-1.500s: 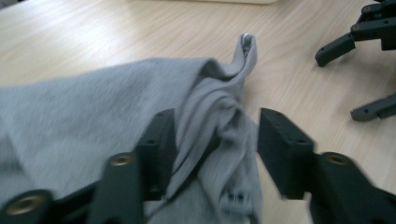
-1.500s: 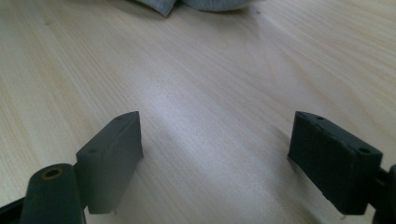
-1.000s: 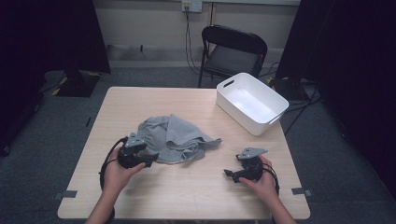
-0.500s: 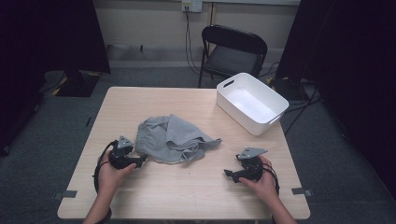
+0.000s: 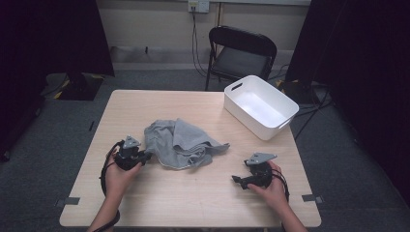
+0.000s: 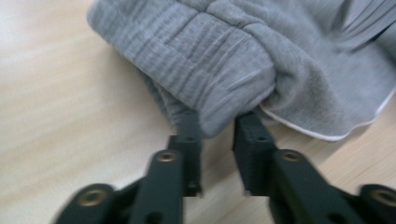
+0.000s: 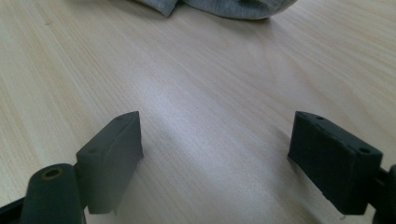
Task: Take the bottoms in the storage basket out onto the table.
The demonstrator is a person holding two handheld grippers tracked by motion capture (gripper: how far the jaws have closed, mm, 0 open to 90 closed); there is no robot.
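At the table's near-left, the left hand-held gripper (image 5: 145, 155) lies level, having just closed, pinching the grey cloth (image 5: 181, 145).

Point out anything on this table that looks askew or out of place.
The grey garment lies crumpled mid-table, folds bunched unevenly. The left tool, jaws just closing, pinches its ribbed hem. The white bin sits angled at the far corner. Nothing is spilled or damaged.

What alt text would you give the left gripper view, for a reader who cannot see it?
Two black jaws of the left gripper, which have just been closing, pinch a ribbed cuff-like fold of a grey sweatshirt lying crumpled on a pale wooden table. A thin white edge trims the cloth at the right.
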